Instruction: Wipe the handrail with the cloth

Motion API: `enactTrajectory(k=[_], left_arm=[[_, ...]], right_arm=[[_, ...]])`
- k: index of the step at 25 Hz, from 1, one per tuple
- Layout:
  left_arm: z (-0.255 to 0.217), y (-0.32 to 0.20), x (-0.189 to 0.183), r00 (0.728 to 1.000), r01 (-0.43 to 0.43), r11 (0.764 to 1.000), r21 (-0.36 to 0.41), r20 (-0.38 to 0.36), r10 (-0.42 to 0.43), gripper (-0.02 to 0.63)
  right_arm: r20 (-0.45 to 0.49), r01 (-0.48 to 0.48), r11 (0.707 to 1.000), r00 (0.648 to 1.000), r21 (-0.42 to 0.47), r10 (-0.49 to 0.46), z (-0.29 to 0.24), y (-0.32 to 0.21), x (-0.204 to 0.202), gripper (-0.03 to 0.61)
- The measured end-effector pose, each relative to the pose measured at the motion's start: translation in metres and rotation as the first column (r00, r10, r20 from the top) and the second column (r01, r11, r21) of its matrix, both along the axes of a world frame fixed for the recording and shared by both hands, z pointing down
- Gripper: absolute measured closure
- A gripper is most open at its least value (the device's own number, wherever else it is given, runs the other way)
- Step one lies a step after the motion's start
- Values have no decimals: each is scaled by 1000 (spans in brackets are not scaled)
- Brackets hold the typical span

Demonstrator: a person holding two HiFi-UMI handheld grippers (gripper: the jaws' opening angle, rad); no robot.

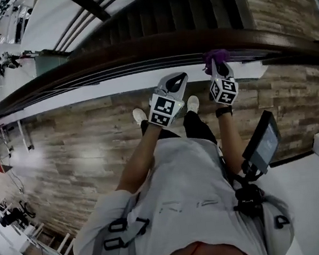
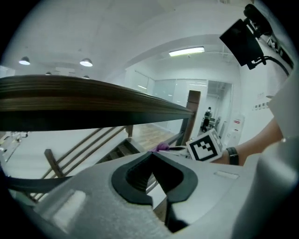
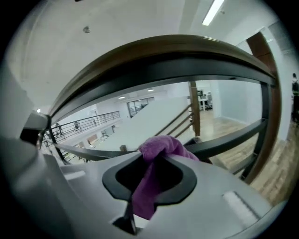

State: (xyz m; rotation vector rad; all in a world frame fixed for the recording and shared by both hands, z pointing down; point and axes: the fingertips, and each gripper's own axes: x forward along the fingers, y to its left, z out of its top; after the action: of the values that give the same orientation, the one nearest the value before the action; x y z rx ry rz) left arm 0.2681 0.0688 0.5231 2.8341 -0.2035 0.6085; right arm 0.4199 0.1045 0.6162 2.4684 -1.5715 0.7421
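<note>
**A:** Where is the cloth?

**B:** The purple cloth (image 3: 161,147) is pinched in the right gripper (image 3: 154,158). The jaws are clamped on its middle, so one bunch bulges out past the tips and a tail hangs back between them.

**A:** And the handrail?

**B:** The dark wooden handrail (image 1: 140,51) sweeps across the head view in front of the person. The cloth sits right at its near edge, towards the right. In the right gripper view the rail arcs just above the cloth, and I cannot tell whether the two touch.

**A:** What about the other hand?

**B:** The left gripper (image 2: 152,155) has its jaws pressed together at the tips with nothing between them. It is held beside the right one, a little further back from the rail, which passes above it in its own view.

**A:** Anything else around?

**B:** A plank floor (image 1: 82,143) lies underfoot, with the person's white shoes (image 1: 139,116) below the grippers. A staircase (image 1: 192,4) descends beyond the rail, and a slim metal bar (image 3: 233,135) runs under it
</note>
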Motion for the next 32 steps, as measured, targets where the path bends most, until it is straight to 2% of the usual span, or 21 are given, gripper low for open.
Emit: enactTrajectory(k=[2, 4, 6, 10, 12, 16, 20, 22, 24, 26, 29, 30, 32], left_arm=[[2, -37, -45, 995, 98, 995, -4, 12, -98, 612], [7, -73, -95, 979, 202, 979, -23, 24, -202, 612], [12, -105, -154, 950, 311, 950, -34, 42, -309, 612], [24, -159, -269, 863, 504, 863, -30, 69, -501, 612], [32, -182, -322, 823, 566, 824, -22, 80, -563, 612], [45, -218, -416, 752, 657, 753, -40, 103, -651, 612], [74, -246, -492, 705, 705, 708, -36, 140, -695, 612], [89, -260, -528, 682, 730, 680, -66, 138, -718, 612], [91, -271, -548, 657, 753, 651, -94, 127, -743, 612], [84, -273, -549, 640, 768, 633, -98, 127, -758, 612], [82, -264, -542, 634, 773, 625, -108, 146, -759, 612], [83, -260, -542, 633, 774, 623, -112, 152, -759, 612], [88, -254, -543, 632, 775, 620, -121, 165, -757, 612]], right_arm=[[-31, 131, 991, 991, -14, -131, 5, -45, -65, 518], [-42, 275, 960, 960, -45, -277, 16, -90, -134, 518], [-39, 422, 904, 904, -70, -425, 27, -133, -206, 518], [-65, 637, 764, 762, -102, -644, 55, -211, -328, 518], [-66, 697, 707, 705, -118, -706, 67, -248, -385, 518], [-78, 772, 622, 617, -130, -783, 90, -314, -495, 518], [-106, 824, 545, 534, -155, -839, 124, -375, -593, 520], [-119, 841, 513, 499, -171, -858, 144, -404, -642, 522], [-131, 851, 487, 470, -195, -873, 156, -429, -671, 520], [-130, 860, 454, 435, -233, -891, 164, -444, -680, 520], [-98, 870, 362, 350, -336, -932, 187, -449, -681, 520], [-87, 871, 344, 335, -351, -938, 192, -450, -680, 518], [-81, 874, 344, 337, -344, -938, 192, -450, -678, 512]])
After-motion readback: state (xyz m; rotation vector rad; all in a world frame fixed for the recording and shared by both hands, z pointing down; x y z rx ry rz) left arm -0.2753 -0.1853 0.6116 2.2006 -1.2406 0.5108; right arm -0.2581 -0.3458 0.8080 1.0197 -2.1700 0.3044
